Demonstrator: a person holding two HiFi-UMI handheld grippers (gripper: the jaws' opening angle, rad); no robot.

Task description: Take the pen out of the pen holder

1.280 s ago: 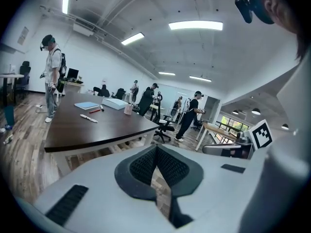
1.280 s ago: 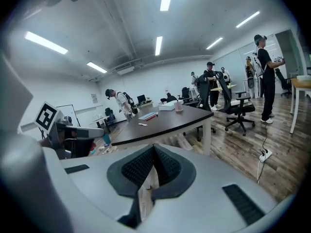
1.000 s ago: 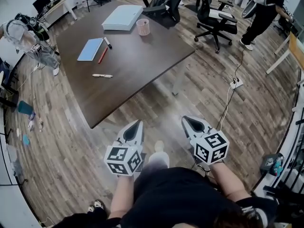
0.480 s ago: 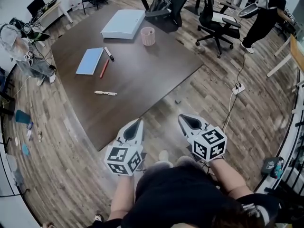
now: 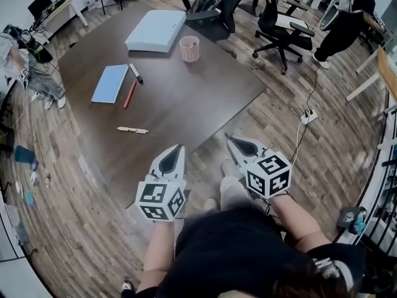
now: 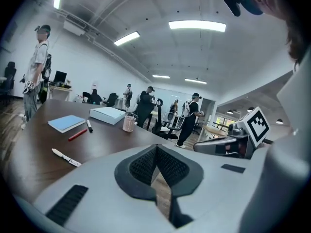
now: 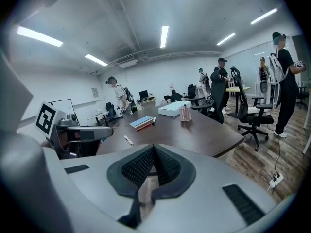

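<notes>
Head view is showing the pink pen holder [image 5: 189, 48] standing at the far side of the dark table [image 5: 186, 98], well apart from both grippers, which are hovering at the table's near edge. The left gripper [image 5: 178, 148] and the right gripper [image 5: 231, 139] are each showing jaws pressed together on nothing. What is sitting inside the holder is too small to tell. A white box [image 5: 155, 31], a blue notebook [image 5: 110, 83], a black marker [image 5: 135, 73], a red pen [image 5: 129, 94] and a white pen [image 5: 133, 130] are lying on the table. Office chairs [image 5: 280, 23] are standing on the wood floor [image 5: 279, 129], and a person [image 5: 344, 23] is standing at the far right.
</notes>
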